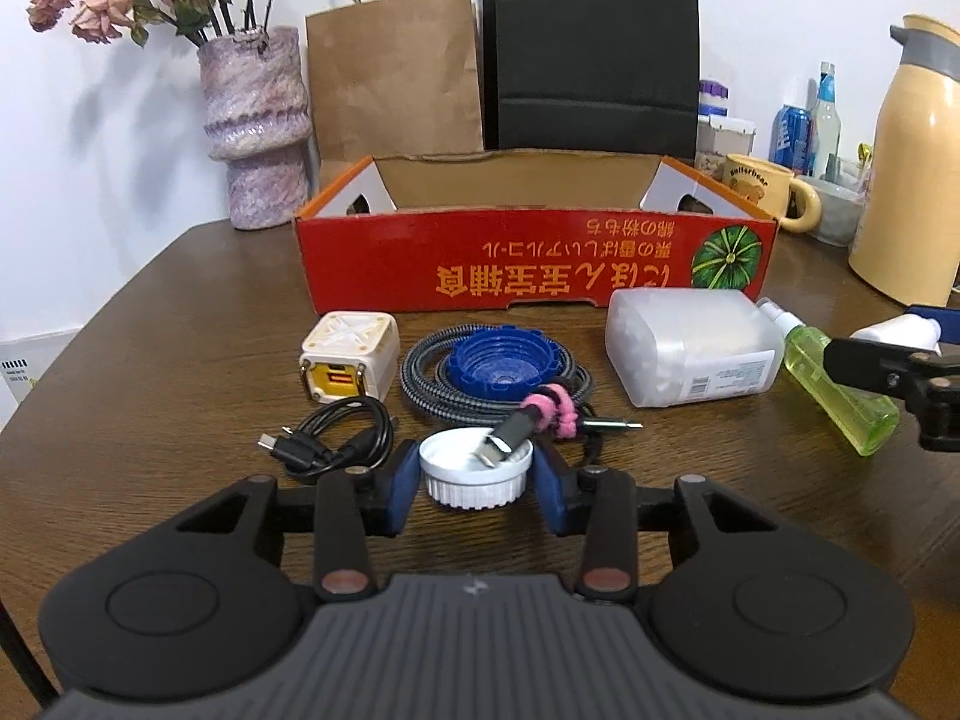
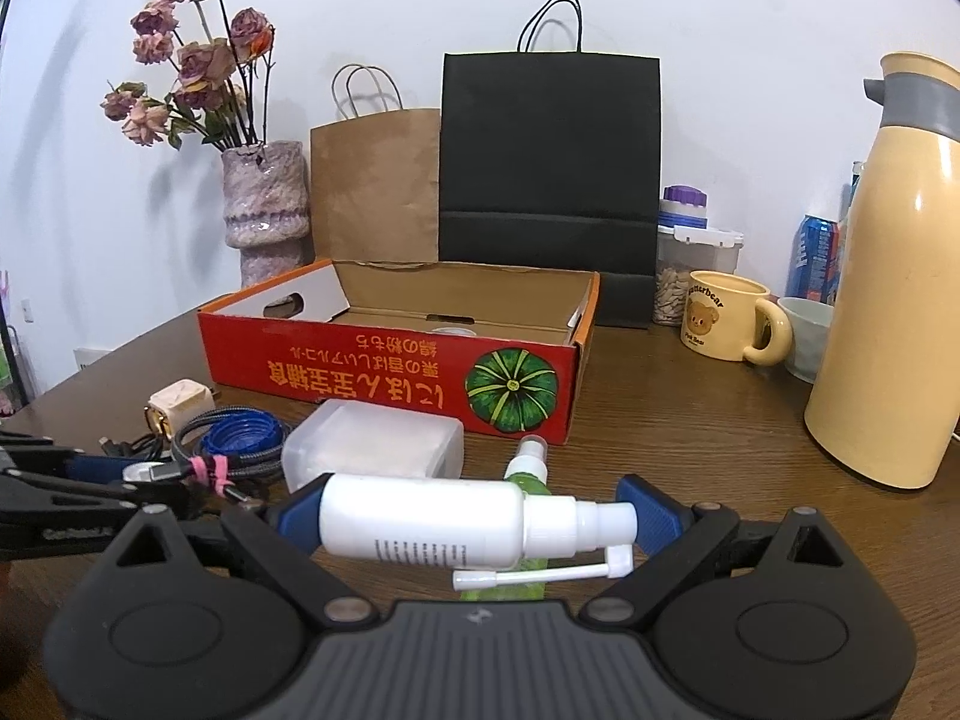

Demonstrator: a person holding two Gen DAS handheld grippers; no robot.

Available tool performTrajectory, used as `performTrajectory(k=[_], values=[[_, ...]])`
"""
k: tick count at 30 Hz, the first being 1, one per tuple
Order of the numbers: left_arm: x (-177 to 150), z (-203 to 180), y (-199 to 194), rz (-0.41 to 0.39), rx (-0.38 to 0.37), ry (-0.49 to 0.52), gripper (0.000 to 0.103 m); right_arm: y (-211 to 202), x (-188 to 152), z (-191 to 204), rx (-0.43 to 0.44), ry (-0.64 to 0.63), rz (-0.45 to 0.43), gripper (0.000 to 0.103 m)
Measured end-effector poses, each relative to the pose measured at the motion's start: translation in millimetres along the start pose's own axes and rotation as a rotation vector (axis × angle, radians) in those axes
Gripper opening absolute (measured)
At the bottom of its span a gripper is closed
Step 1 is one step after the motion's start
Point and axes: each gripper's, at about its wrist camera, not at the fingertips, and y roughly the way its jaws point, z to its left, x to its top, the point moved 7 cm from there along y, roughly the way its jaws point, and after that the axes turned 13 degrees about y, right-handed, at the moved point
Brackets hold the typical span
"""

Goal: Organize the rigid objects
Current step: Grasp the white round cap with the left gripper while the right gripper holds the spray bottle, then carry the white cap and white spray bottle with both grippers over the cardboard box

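My left gripper (image 1: 475, 483) is shut on a white ribbed cap (image 1: 475, 471), its blue pads pressing both sides. A USB plug of the braided cable (image 1: 432, 396) rests on the cap's top. My right gripper (image 2: 474, 519) is shut on a white spray bottle (image 2: 432, 519), held crosswise with the nozzle to the right. Lying on the table are a blue cap (image 1: 504, 360), a cream charger cube (image 1: 348, 363), a black cable (image 1: 336, 435), a frosted plastic container (image 1: 690, 348) and a green spray bottle (image 1: 840, 384). The red cardboard box (image 1: 528, 264) stands open behind them.
Behind the box stand a brown paper bag (image 1: 396, 72), a black paper bag (image 1: 591, 54) and a vase of dried flowers (image 1: 258, 126). At the right are a cream mug (image 2: 729, 318), a cream thermos jug (image 2: 888, 330), a can, bottles and a jar.
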Motion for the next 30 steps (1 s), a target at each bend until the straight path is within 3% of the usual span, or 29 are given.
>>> performTrajectory(k=[18, 30], values=[[-5.9, -2.8, -43.3, -0.083, 0.013, -0.017, 0.041, -15.2, -2.9, -4.1, -0.009, 0.03, -0.03, 0.097], [23.8, 4.1, -57.8, -0.146, 0.033, -0.038, 0.041, -21.0, 8.9, 6.0, 0.017, 0.029, -0.05, 0.097]])
